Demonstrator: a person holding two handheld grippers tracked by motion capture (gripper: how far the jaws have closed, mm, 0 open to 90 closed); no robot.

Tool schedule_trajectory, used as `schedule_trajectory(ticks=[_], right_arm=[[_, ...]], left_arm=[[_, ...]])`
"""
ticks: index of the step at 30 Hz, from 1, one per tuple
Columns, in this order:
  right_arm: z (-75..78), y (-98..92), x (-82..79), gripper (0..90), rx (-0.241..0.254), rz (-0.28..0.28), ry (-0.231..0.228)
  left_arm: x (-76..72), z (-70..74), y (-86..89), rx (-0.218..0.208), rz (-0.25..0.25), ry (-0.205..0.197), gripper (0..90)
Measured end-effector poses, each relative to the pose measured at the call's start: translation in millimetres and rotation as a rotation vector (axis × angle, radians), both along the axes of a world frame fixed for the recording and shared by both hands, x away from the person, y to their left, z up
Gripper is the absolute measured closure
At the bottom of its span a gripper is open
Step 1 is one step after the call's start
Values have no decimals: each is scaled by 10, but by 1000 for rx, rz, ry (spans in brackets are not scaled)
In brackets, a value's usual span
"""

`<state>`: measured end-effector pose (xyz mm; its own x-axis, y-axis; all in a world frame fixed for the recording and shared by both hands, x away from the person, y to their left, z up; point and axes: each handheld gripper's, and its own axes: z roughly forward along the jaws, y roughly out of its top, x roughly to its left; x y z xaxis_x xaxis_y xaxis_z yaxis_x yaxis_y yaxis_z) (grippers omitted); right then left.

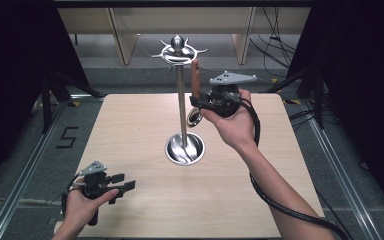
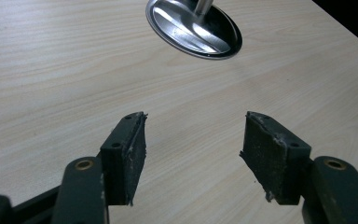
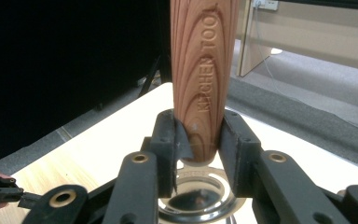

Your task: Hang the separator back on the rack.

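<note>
A kitchen tool with a wooden handle (image 1: 195,77) and a shiny metal ring-shaped head (image 1: 195,118) is held upright, handle up, just right of the pole of a metal utensil stand (image 1: 182,100). My right gripper (image 1: 198,100) is shut on the handle's lower end. In the right gripper view the jaws clamp the handle (image 3: 204,70), marked "KITCHEN TOOL", above the metal head (image 3: 196,196). The stand has a hooked crown (image 1: 178,48) and a round dish base (image 1: 184,149). My left gripper (image 1: 125,186) rests low near the table's front left, open, with nothing between its pads (image 2: 126,154).
The light wooden table (image 1: 130,130) carries the stand at its middle. The stand's base (image 2: 193,30) lies ahead of the left gripper. Dark curtains flank the table, and cables lie on the floor at the back right. A black cable trails from the right hand.
</note>
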<state>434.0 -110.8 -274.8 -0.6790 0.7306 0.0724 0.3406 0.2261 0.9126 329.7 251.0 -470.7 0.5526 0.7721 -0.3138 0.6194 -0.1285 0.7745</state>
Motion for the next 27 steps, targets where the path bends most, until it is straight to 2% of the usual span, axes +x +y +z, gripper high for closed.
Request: schedule_trajectory(ticks=[2, 4, 15, 20, 21, 22, 23, 24, 25, 27], right_arm=[[-9, 19, -3, 696, 6, -4, 23], [-15, 19, 22, 696, -19, 5, -15], [-24, 28, 3, 688, -10, -1, -4], [-13, 28, -29, 623, -39, 19, -24], [-13, 30, -45, 606, -29, 10, -13], [-9, 13, -40, 588, -50, 19, -33], [-15, 9, -51, 569, -48, 14, -38], [-11, 5, -70, 557, -47, 10, -18], [-13, -16, -67, 557, -60, 19, -35], [-14, -43, -103, 553, -46, 7, -18]], left_arm=[[0, -2, 2, -3, 7, 0, 384], [-3, -5, 2, -5, 10, 9, 385], [-6, 5, 0, -6, 8, -1, 385], [-2, 2, 8, -3, 7, -2, 385], [-2, 0, 3, -8, 9, -2, 385], [-3, 0, 1, -11, 11, -2, 385], [-3, 1, 2, -12, 12, -1, 385], [-3, 1, 4, -15, 12, -1, 385], [-3, 1, 6, -14, 12, -1, 385], [-1, -1, 13, -9, 12, 2, 385]])
